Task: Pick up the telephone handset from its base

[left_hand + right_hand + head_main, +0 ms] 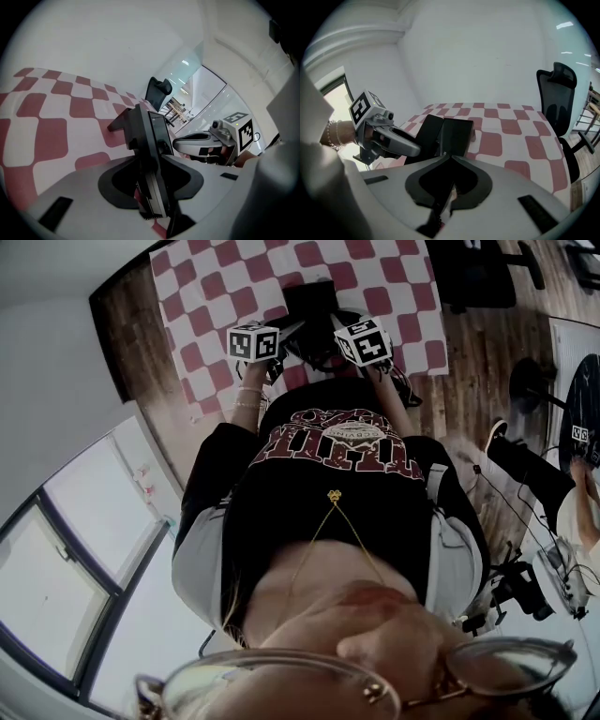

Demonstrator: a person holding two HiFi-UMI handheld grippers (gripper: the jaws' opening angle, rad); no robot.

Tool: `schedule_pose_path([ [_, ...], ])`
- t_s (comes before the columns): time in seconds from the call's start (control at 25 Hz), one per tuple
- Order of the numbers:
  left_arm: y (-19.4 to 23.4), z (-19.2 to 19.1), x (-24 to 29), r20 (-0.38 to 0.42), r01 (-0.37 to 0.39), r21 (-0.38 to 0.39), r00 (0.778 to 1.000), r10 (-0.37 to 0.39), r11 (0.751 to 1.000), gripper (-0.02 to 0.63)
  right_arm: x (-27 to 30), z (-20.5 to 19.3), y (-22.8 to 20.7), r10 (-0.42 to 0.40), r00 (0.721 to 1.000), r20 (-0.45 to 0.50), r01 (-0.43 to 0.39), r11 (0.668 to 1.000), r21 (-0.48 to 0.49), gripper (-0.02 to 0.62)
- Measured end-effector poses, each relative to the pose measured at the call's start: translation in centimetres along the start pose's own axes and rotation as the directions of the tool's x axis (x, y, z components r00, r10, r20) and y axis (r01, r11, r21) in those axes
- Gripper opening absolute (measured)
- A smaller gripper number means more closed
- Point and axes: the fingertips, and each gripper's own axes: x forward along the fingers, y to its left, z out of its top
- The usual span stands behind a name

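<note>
The handset [427,133] lies on its base [458,135], towards the middle of the desk [398,282], which is covered in red and white checks. Only in the right gripper view are the two seen as separate black slabs side by side. In the head view the telephone [309,298] is reduced to one small dark block beyond the two marker cubes [253,341]. In the left gripper view it is seen edge-on, as a narrow upright slab with a glossy panel.

The left gripper [153,158] is shown with its jaws spread, and the dark slab stands in the gap between them. Whether the pads press on it cannot be made out, since black lies over black there. In the right gripper view its nose is seen reaching the handset's left side. The right gripper [450,158] is placed just short of the base. Its jaws are pressed together with nothing between them, and only a sliver of red shows through the seam.

The cubes are marked with black-and-white square patterns, not letters. The print on the person's shirt [347,442] is seen upside down in the head view and cannot be read with confidence. Any lettering on the telephone is too small or too dark to be made out.

A black chair [560,93] is seen beyond the desk in both gripper views. A bracelet [330,133] is seen on the left wrist.
</note>
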Motion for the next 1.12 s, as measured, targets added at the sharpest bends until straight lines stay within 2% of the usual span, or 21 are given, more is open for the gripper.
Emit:
schedule_pose_path([
  [0.16, -0.1, -0.1, 0.3, -0.014, 0.041, -0.017, 0.999, -0.041, 0.999, 0.141, 0.1, -0.2, -0.2, -0.007, 1.0, -0.004, 0.007, 1.0, 0.013, 0.02],
  [0.36, 0.1, -0.5, 0.7, -0.034, 0.045, -0.012, 0.998, -0.045, 0.999, 0.13, 0.2, -0.3, -0.3, -0.012, 1.0, -0.01, 0.012, 1.0, 0.02, 0.02],
  [0.6, 0.0, -0.4, 0.5, -0.047, -0.017, -0.012, 0.999, 0.017, 1.0, 0.117, 0.3, -0.3, -0.1, -0.001, 1.0, -0.017, 0.001, 1.0, 0.003, 0.02],
  [0.72, -0.9, 0.5, 0.1, -0.021, -0.026, -0.006, 0.999, 0.026, 1.0, 0.107, 0.4, -0.3, 0.2, 0.009, 1.0, -0.022, -0.009, 1.0, -0.009, 0.02],
  [1.12, -0.8, 0.2, -0.3, 0.029, -0.036, -0.077, 0.999, 0.038, 0.996, 0.087, -0.1, -0.1, 0.5, 0.032, 0.999, -0.012, -0.032, 0.999, -0.034, 0.02],
])
